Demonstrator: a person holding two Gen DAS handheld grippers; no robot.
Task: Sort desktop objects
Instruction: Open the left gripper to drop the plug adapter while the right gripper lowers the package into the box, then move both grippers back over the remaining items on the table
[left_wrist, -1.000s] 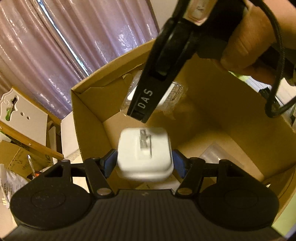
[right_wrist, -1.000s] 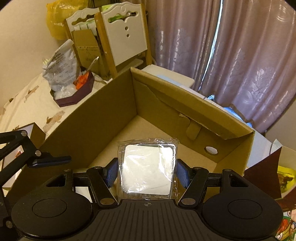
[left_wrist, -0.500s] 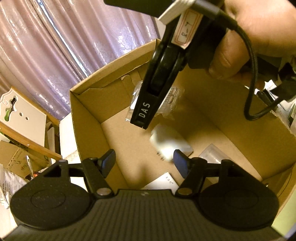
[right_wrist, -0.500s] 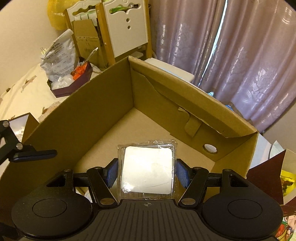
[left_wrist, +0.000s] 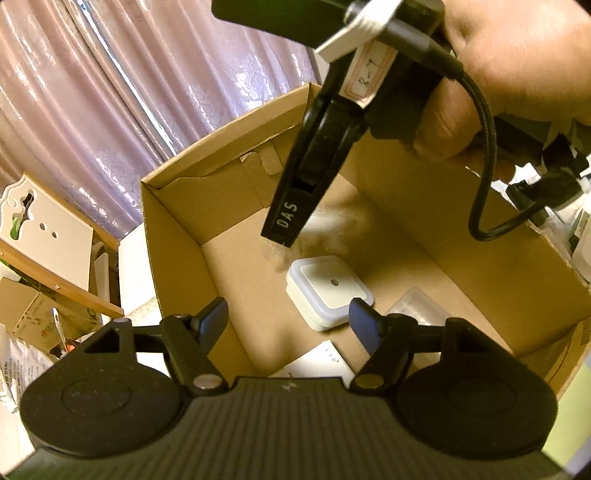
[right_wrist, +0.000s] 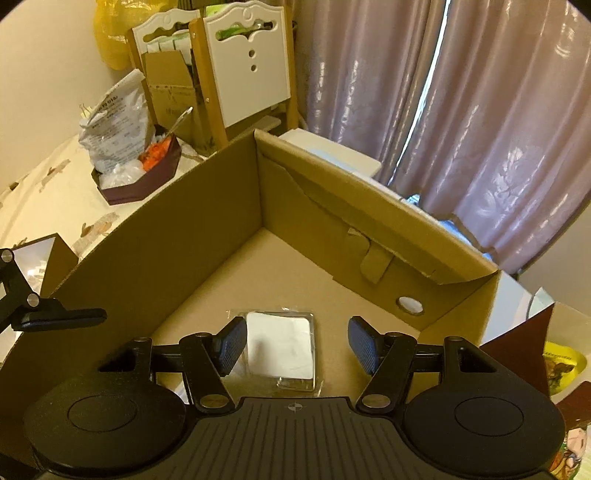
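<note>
White charger (left_wrist: 328, 291) on cardboard box (left_wrist: 173, 236) floor, left tongs (left_wrist: 288, 321) wide above it, right tongs (right_wrist: 293, 343) wide over wrapped packet (right_wrist: 282, 350).

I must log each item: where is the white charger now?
In the left wrist view, the white charger lies on the cardboard box floor, just ahead of the open left gripper.

Left gripper (left_wrist: 288, 321): jaws now apart; a second ago they clamped the white charger (left_wrist: 327, 291). Charger now lies on the box (left_wrist: 177, 236) floor, flat face up, free of both fingers.

Right gripper (right_wrist: 293, 345): jaws now apart; half a second ago they gripped the wrapped white square (right_wrist: 280, 349). Square now lies on the box floor, below and between the fingers, touching neither. In the left view it shows as a white blur.
</note>
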